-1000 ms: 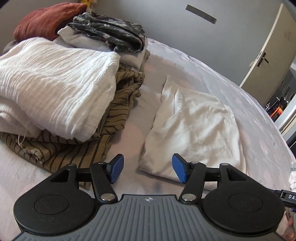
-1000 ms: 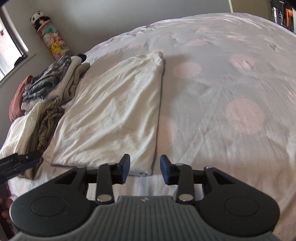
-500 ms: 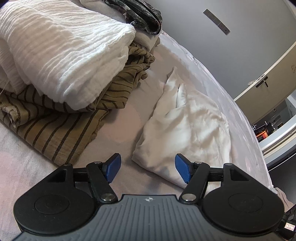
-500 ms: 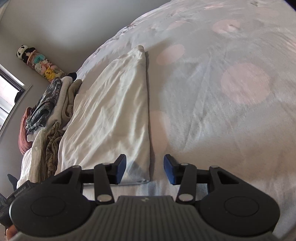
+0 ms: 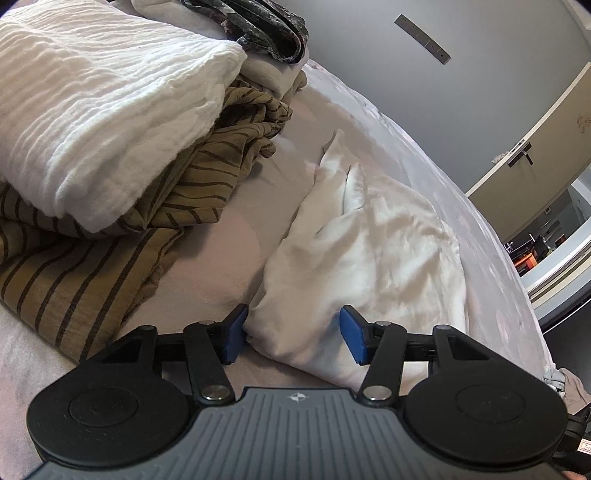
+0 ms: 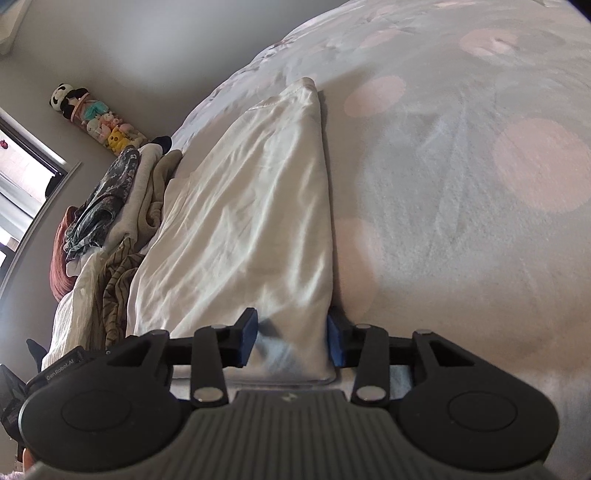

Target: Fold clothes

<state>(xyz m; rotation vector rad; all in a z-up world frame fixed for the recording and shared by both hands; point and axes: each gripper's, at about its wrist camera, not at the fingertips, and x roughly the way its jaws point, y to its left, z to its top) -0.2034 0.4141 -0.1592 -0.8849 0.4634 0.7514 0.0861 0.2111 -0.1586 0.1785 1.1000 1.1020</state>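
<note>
Garment: we see the white garment (image 5: 369, 251) lying on the bed (image 6: 461, 184), already doubled into a long narrow shape with one straight folded edge; its near end lies at both grippers.
Left gripper: our left gripper (image 5: 291, 334) has its jaws wide apart, straddling the near left corner of the garment; the left pad touches or nearly touches the cloth edge, and nothing is clamped.
Right gripper: our right gripper (image 6: 291, 339) has its jaws parted about the near right corner, one pad on top of the cloth and the other at the folded edge; they do not look closed on it.
Step in hand: we judge that both near corners are being lined up for a pinch, most likely to carry this end over toward the far end.
Doing it well: we should take every layer at each corner, close both sides evenly, and keep the near edge taut between us so the fold lands square, not skewed.
Risk: the thin cloth may slip so that only the top layer comes up; the rumpled far end in the left view may fold crooked.
Neighbours: the striped olive cloth (image 5: 122, 251) lies just beside the garment under a thick white folded blanket (image 5: 110, 110), with a dark patterned piece (image 5: 266, 29) further back.
In the way: the striped cloth sits near the left jaw, so we should avoid catching it.
</note>
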